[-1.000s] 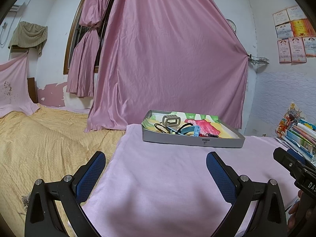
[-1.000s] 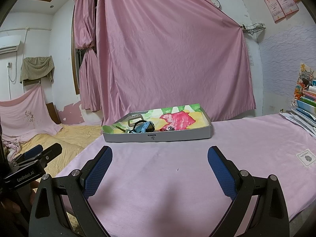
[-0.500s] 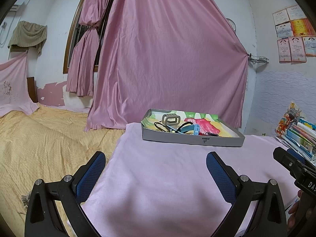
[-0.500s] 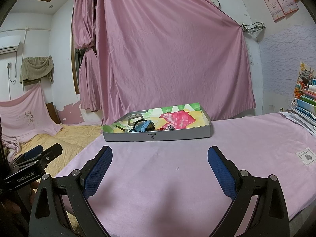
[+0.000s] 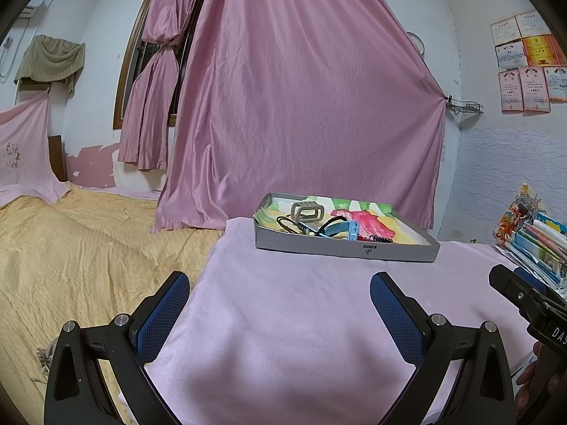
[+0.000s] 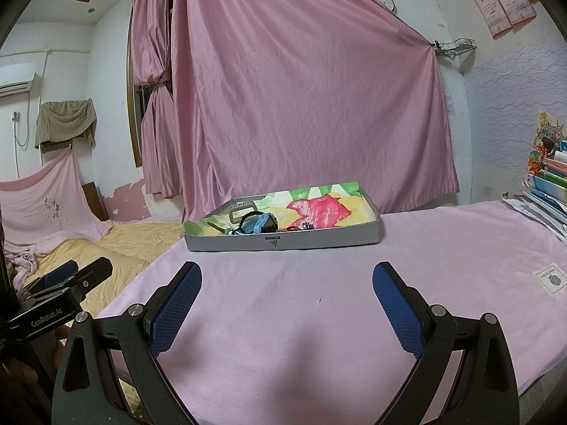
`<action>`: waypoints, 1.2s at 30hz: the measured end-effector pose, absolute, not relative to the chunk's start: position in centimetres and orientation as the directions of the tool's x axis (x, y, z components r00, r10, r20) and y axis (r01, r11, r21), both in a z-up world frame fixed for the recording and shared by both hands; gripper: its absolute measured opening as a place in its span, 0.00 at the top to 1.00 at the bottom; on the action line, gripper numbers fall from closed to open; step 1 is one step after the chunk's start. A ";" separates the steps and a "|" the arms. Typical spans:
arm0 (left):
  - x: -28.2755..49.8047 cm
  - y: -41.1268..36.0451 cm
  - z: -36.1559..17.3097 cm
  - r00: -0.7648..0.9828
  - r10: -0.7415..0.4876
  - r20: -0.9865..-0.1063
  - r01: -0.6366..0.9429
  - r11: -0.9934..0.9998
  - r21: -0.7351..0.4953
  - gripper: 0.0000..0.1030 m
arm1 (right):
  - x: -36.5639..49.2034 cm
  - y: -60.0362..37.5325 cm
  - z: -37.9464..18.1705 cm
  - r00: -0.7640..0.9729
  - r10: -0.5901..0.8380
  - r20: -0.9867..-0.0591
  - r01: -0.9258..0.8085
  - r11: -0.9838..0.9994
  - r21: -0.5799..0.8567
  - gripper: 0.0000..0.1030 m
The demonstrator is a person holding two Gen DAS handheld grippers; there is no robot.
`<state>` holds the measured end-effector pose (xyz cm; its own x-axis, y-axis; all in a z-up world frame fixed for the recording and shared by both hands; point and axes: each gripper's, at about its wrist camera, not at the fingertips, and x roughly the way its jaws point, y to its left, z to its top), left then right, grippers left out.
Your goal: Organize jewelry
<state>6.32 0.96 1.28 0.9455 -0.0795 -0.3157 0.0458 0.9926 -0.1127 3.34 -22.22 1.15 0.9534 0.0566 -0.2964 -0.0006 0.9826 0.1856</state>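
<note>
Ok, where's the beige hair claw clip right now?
The beige plastic hair claw clip lies in the left end of the shallow grey cardboard tray, behind the blue watch-like band, on the pink-covered table ahead of both open tongs.

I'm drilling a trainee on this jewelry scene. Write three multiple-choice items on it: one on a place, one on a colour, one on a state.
1. Where do the accessories lie?
A. in the grey tray
B. on the yellow bedspread
C. on the books

2. What colour are the pads on the gripper fingers?
A. red
B. blue
C. green

3. How does the left gripper stand?
A. shut on a clip
B. shut, holding nothing
C. open, holding nothing

Key: 1 A, items sit inside the tray walls; 2 B, blue shows in both views; 3 C, only pink cloth shows between its fingers.
</note>
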 end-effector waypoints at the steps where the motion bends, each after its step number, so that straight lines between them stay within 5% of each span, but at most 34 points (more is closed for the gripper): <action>1: 6.3 0.9 1.3 0.945 -0.079 -0.316 0.045 0.993 -0.113 0.01 | 3.4 -22.2 1.1 0.953 0.056 -0.298 0.000 0.983 0.186 0.08; 36: 6.8 1.1 0.2 0.935 -0.057 -0.350 0.019 0.994 -0.111 0.01 | 3.7 -22.0 1.3 0.950 0.054 -0.307 0.005 0.982 0.190 0.08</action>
